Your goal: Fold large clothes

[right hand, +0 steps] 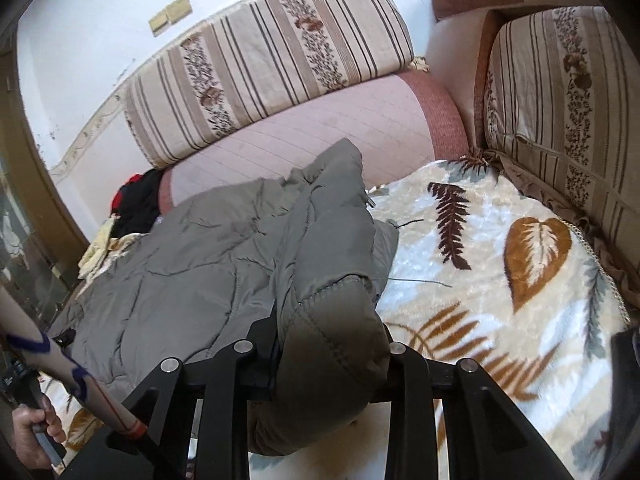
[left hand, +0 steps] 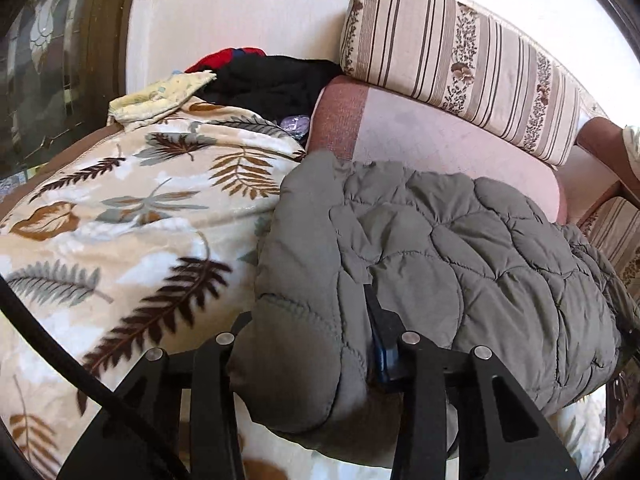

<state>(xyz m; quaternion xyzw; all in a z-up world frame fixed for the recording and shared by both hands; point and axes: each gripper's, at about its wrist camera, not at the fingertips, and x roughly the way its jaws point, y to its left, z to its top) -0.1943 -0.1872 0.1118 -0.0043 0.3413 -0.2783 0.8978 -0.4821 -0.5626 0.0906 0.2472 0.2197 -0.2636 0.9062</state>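
Nearest camera, left gripper (left hand: 316,344) clenched on near edge of grey jacket (left hand: 440,248). Right gripper (right hand: 320,344) clenched on bunched near edge of jacket too. Likely both lift one edge to fold it over. Jacket lies on leaf blanket (left hand: 120,220), partly on pink mattress (left hand: 440,136). Count: one jacket, one blanket, two striped cushions (right hand: 272,52); clothes pile (left hand: 276,80) far left.

Home sitting room, striped floral sofa cushions (left hand: 460,64), leaf-print blanket (left hand: 120,220), heaped clothes (left hand: 272,80)
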